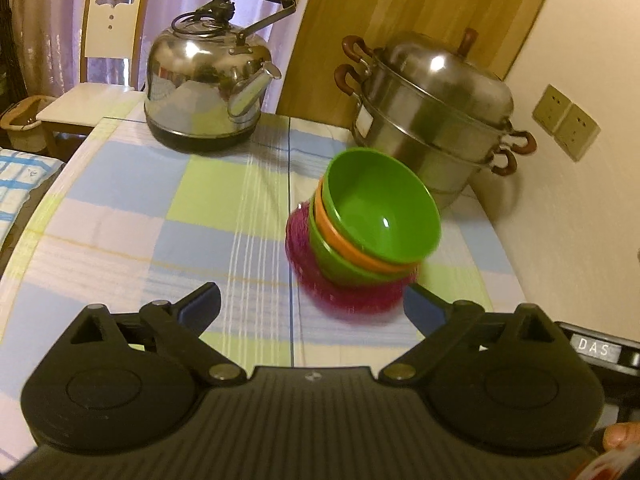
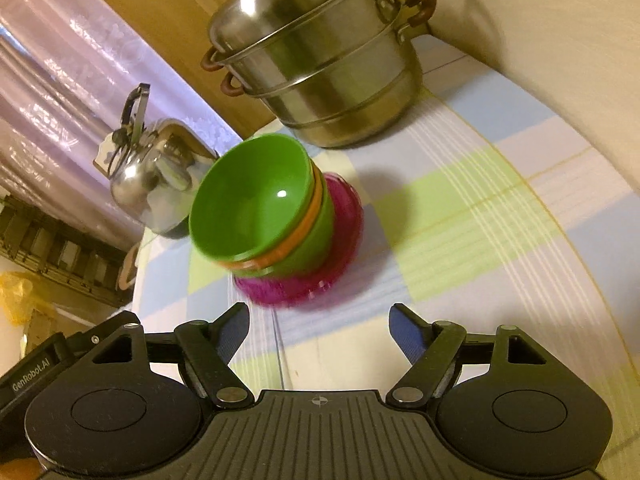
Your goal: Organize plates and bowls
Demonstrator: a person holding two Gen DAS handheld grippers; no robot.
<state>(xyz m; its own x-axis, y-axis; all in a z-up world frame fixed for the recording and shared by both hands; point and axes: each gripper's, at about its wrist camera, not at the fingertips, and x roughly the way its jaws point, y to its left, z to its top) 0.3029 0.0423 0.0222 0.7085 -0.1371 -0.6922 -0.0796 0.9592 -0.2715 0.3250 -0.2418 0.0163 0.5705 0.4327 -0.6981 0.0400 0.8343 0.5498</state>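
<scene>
Bowls (image 1: 376, 224) nest green, orange, green inside the magenta one.

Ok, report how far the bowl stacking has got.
Done: the bowls are nested in one stack, green on top, orange, green, magenta at the bottom, on the tablecloth. In hand: nothing; both grippers' jaws are open and empty. Left: no loose bowls or plates visible.

The stack of bowls (image 1: 360, 236) stands on the table (image 1: 120, 208), before the steamer pot (image 1: 436, 120), kettle (image 1: 208, 84) to its left.
</scene>
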